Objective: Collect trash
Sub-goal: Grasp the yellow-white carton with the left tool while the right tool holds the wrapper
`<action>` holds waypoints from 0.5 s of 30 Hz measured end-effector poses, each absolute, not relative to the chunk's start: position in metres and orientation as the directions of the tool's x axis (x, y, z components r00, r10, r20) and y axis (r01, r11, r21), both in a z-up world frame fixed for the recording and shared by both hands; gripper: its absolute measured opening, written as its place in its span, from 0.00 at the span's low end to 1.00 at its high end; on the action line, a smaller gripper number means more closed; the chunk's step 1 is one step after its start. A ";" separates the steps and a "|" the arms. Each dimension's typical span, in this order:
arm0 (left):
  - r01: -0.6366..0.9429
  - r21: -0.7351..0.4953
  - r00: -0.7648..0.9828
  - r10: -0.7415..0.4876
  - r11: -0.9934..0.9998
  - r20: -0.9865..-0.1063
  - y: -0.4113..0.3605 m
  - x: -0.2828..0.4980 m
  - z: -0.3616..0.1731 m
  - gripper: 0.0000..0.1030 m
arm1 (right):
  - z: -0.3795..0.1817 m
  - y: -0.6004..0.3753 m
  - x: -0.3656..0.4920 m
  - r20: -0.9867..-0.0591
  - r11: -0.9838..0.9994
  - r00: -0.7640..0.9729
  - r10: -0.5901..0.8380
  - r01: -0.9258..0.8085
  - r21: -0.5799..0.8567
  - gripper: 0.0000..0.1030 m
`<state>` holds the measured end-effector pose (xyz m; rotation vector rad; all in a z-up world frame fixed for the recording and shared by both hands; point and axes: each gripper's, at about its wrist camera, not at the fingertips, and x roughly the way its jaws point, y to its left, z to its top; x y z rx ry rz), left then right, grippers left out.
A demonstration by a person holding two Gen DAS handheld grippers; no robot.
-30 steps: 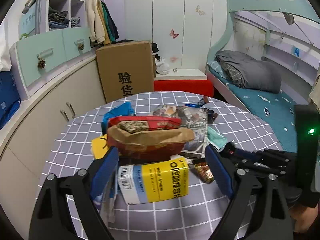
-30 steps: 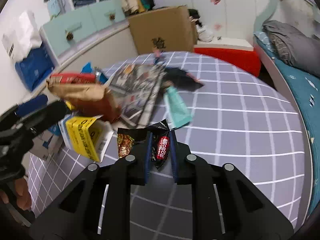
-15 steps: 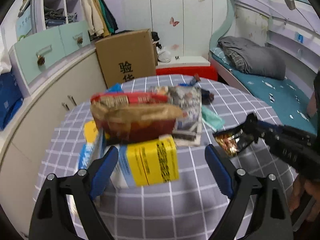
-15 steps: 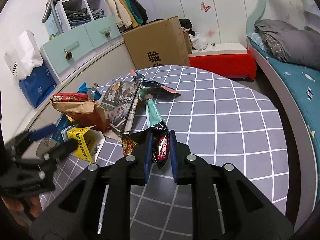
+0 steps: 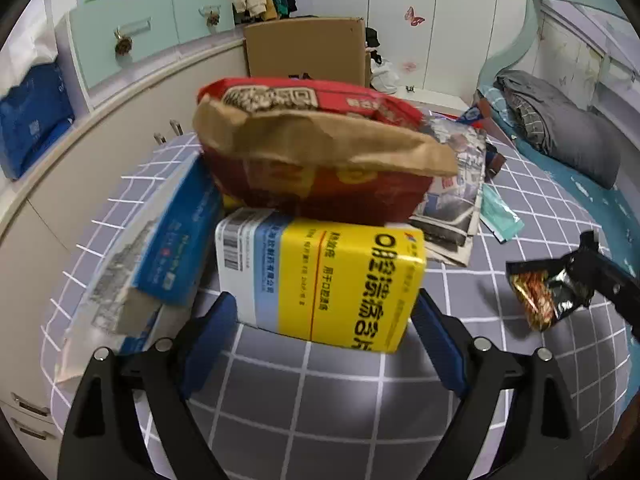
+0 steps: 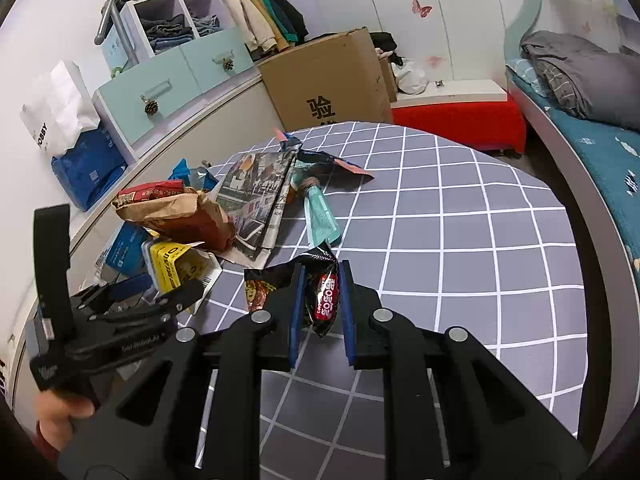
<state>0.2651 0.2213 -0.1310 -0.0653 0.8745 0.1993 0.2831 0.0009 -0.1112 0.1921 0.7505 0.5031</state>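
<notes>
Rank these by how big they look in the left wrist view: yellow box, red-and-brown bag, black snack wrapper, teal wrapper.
1. Yellow box and red-and-brown bag: about equal, and the box lies nearer the camera, so I won't rank them.
2. Black snack wrapper.
3. Teal wrapper, farther off, so unsure.

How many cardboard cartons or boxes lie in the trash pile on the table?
2. A yellow carton sits between the left gripper's open fingers, under the red paper bag; a blue box leans at its left. More may be hidden beneath the pile.
</notes>
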 end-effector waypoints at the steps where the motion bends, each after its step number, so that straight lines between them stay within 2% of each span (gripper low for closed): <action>1: -0.197 0.025 0.623 0.145 0.980 -0.768 0.223 0.267 -0.131 0.85 | -0.112 0.002 0.283 -0.603 0.864 0.618 0.504 -0.368 0.344 0.16; 4: -0.176 -0.001 0.636 0.113 0.984 -0.764 0.225 0.267 -0.131 0.84 | -0.111 0.003 0.283 -0.603 0.863 0.618 0.505 -0.370 0.343 0.16; 5: -0.171 -0.007 0.640 0.105 0.985 -0.761 0.225 0.266 -0.130 0.82 | -0.111 0.003 0.283 -0.603 0.863 0.616 0.506 -0.372 0.343 0.16; 6: -0.170 -0.008 0.644 0.105 0.985 -0.758 0.224 0.265 -0.130 0.72 | -0.111 0.005 0.283 -0.604 0.863 0.616 0.506 -0.373 0.342 0.16; 8: -0.157 -0.030 0.647 0.080 0.987 -0.758 0.225 0.263 -0.130 0.59 | -0.112 0.006 0.282 -0.606 0.863 0.614 0.506 -0.375 0.340 0.16; 13: -0.163 -0.027 0.625 0.082 0.986 -0.776 0.223 0.256 -0.135 0.43 | -0.111 0.006 0.278 -0.601 0.859 0.613 0.512 -0.379 0.345 0.16; 15: -0.169 -0.038 0.629 0.078 0.985 -0.774 0.224 0.253 -0.135 0.27 | -0.110 0.006 0.276 -0.599 0.859 0.616 0.512 -0.379 0.345 0.16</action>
